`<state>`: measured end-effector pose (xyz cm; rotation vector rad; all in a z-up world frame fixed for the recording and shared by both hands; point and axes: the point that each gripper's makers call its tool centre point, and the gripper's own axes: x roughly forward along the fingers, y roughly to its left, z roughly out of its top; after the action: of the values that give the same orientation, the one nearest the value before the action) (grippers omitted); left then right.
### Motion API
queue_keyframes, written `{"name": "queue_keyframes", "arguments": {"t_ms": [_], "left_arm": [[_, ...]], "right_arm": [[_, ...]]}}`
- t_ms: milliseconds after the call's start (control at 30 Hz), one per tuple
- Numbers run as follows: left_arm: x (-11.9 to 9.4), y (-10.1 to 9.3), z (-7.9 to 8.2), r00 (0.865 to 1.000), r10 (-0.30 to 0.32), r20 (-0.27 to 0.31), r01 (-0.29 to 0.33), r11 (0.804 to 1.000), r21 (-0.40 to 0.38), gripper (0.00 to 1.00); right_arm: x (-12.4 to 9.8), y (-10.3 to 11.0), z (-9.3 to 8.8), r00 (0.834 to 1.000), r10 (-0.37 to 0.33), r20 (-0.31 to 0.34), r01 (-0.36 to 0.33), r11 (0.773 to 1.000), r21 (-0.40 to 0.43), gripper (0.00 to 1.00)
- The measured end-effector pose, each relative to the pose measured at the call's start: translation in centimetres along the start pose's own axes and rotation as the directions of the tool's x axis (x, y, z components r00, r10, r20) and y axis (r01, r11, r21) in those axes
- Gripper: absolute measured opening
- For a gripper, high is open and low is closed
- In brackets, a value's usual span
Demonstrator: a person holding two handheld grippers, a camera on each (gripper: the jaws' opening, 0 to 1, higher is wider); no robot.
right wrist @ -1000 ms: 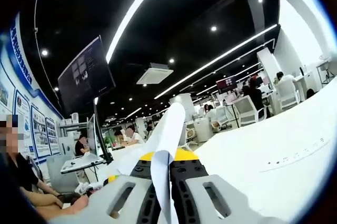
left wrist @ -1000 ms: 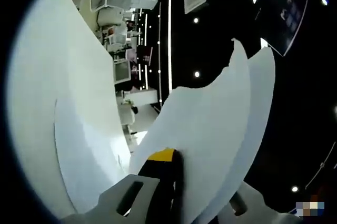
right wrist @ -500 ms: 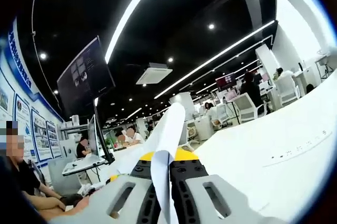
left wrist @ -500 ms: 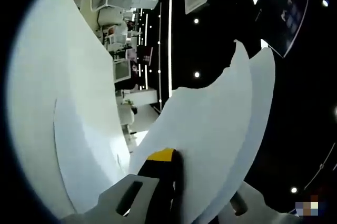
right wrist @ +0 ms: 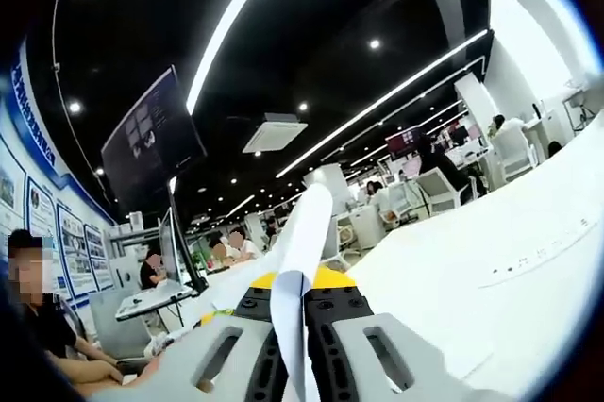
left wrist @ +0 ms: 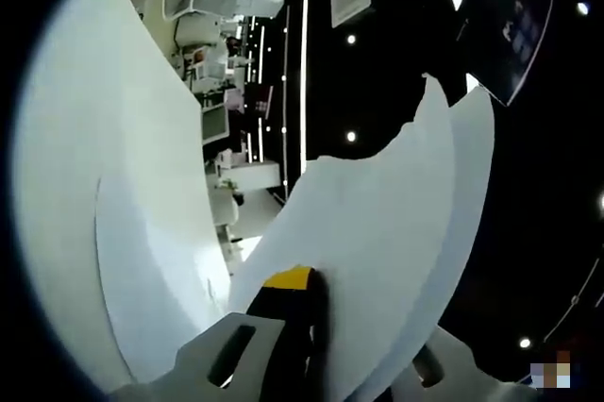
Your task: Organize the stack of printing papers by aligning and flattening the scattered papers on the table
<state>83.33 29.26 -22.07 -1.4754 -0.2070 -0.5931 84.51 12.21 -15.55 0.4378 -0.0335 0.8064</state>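
Evidently both grippers were clamped on the printing papers [left wrist: 377, 232], left gripper [left wrist: 316, 345] and right gripper [right wrist: 293, 345] holding them upright above the white counter [right wrist: 491, 270]. Squaring seemed underway. Next would likely come tapping the edges down level.

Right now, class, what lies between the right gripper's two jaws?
White paper sheets, seen edge-on in the right gripper view, are pinched by the right gripper.

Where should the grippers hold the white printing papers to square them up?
Judging by the pose, at opposite edges, as now. The right gripper pinches the white printing papers edge-on; the left gripper clamps the curling sheets at their edge. Holding both ends should stop the limp sheets from fanning apart.
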Motion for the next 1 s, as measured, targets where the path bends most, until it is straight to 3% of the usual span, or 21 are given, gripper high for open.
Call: {"name": "queue_keyframes", "arguments": {"t_ms": [467,1000], "left_arm": [[-0.1,-0.6,0.4,0.999,-0.025,0.024,0.025,1.0,0.011,0.13],[-0.1,-1.0,0.3,0.999,-0.038,0.023,0.038,0.999,0.035,0.16]], "right_arm": [[0.1,-0.6,-1.1,1.0,-0.02,0.011,0.018,0.984,0.175,0.0],[-0.5,-0.6,-1.3,0.997,-0.064,0.042,0.052,0.971,0.233,0.0]]}}
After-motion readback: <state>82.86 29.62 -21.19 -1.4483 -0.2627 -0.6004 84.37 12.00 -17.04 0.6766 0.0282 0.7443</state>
